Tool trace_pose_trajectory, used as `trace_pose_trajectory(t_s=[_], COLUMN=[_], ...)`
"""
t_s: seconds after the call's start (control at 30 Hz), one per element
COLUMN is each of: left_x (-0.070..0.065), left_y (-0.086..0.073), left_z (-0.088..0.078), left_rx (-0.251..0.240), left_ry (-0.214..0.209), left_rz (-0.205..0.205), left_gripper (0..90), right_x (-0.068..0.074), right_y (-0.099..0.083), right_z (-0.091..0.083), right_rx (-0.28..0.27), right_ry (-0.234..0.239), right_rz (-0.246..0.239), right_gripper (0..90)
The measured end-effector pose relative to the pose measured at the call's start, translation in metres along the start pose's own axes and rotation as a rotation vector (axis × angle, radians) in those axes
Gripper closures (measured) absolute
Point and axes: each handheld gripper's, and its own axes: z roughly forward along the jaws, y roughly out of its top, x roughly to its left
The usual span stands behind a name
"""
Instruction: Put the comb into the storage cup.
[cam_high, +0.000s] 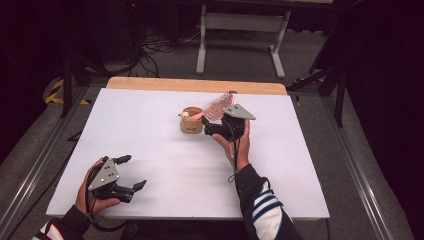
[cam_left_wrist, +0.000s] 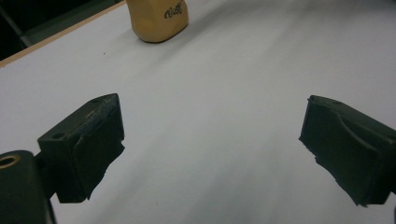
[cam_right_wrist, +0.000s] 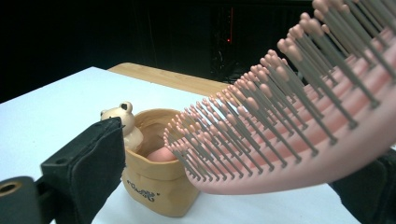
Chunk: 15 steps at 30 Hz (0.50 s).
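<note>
White table (cam_high: 150, 150), pink hairbrush (cam_right_wrist: 299, 116) in tan holder (cam_right_wrist: 154, 186)

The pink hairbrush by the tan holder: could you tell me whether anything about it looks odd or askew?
Yes. The pink hairbrush stands handle-down in the small tan holder, tilted far over its rim, with the bristle head jutting out toward the right gripper. It looks top-heavy for such a small holder.

A desk (cam_high: 150, 150) carries a small pot (cam_high: 191, 122) near its middle. A hairbrush (cam_high: 216, 106) leans out of the pot to the right, handle end inside. The right gripper (cam_high: 214, 127) sits just right of the pot; the left gripper (cam_high: 131, 172) rests at the near left corner, well apart.
</note>
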Motion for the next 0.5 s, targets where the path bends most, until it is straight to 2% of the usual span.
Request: trace_pose_trajectory(t_s=[0.13, 0.27, 0.5], left_x=[0.000, 0.000, 0.001], left_y=[0.000, 0.000, 0.000], left_z=[0.000, 0.000, 0.000], left_rx=[-0.001, -0.004, -0.007], left_ry=[0.000, -0.001, 0.001], left_rz=[0.000, -0.001, -0.003], left_gripper=[7.3, 7.3, 7.3], right_x=[-0.001, 0.000, -0.002], right_y=[0.002, 0.003, 0.006], right_z=[-0.002, -0.004, -0.010], right_rx=[-0.001, 0.016, 0.011], right_ry=[-0.004, -0.027, -0.022], right_rz=[-0.010, -0.040, -0.051], right_gripper=[4.6, 5.6, 6.2])
